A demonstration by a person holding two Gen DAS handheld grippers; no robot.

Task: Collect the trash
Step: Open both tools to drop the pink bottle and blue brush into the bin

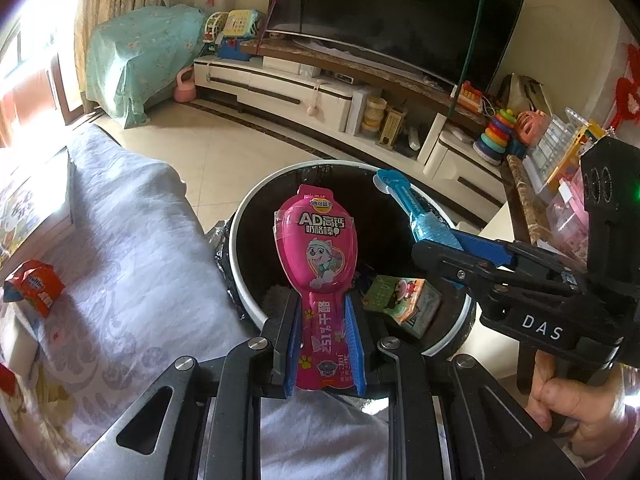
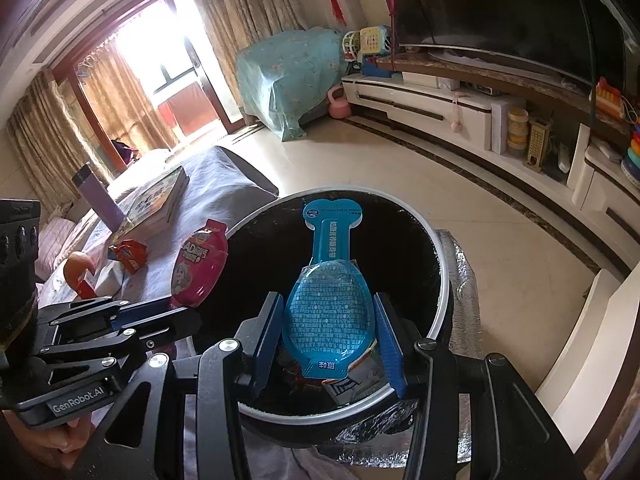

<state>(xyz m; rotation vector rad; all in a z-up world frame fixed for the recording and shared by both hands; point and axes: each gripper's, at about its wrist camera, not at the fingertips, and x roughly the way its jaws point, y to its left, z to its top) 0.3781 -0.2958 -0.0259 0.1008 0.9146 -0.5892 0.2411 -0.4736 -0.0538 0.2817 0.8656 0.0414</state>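
My left gripper (image 1: 322, 316) is shut on the narrow stem of a pink spoon-shaped snack wrapper (image 1: 316, 248), which hangs over the black trash bin (image 1: 256, 312). The right gripper (image 2: 326, 320) is shut on the round part of a blue spoon-shaped wrapper (image 2: 328, 304), also above the bin (image 2: 436, 312). In the left wrist view the right gripper (image 1: 434, 242) reaches in from the right with the blue wrapper (image 1: 416, 220). In the right wrist view the left gripper (image 2: 184, 312) comes from the left with the pink wrapper (image 2: 198, 268). A green carton (image 1: 404, 306) lies inside the bin.
A table under a pale cloth (image 1: 132, 240) stands left of the bin, with a red snack packet (image 1: 34, 292), books (image 2: 156, 204) and a purple bottle (image 2: 98, 196). A person's hand (image 1: 576, 404) holds the right gripper's handle. TV cabinet (image 1: 288, 92) and toys lie beyond.
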